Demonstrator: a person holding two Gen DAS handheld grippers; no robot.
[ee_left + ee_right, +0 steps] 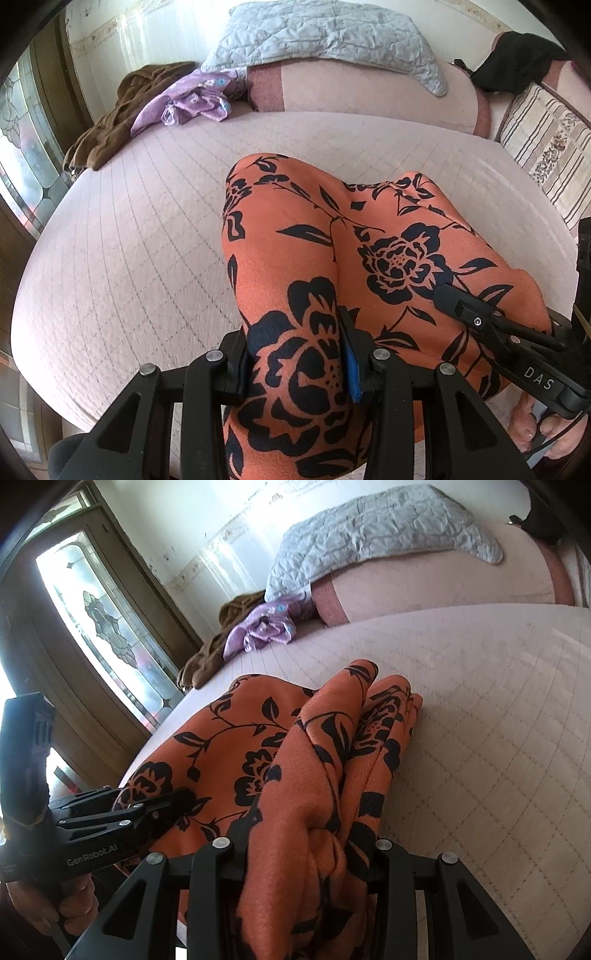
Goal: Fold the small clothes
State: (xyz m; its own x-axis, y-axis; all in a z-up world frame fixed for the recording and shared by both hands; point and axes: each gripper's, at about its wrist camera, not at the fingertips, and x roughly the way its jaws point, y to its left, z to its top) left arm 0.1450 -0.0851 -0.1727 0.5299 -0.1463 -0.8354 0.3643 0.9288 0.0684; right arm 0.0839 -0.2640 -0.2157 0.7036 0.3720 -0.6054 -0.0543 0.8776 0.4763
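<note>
An orange garment with black flowers (325, 236) lies on the pink quilted bed (129, 240), draped toward me over the near edge. My left gripper (295, 354) is shut on a thick fold of it at the near end. My right gripper (306, 845) is shut on a bunched fold of the same garment (229, 746) at its right side. The right gripper also shows in the left wrist view (491, 321), on the cloth's right edge. The left gripper also shows in the right wrist view (155, 812), on the cloth's left edge.
At the far side of the bed lie a brown garment (110, 122), a purple floral cloth (192, 99) and a grey quilted pillow (325, 33) on a pink bolster (369, 92). A striped cushion (546, 147) is at the right. A glass door (103, 635) stands left.
</note>
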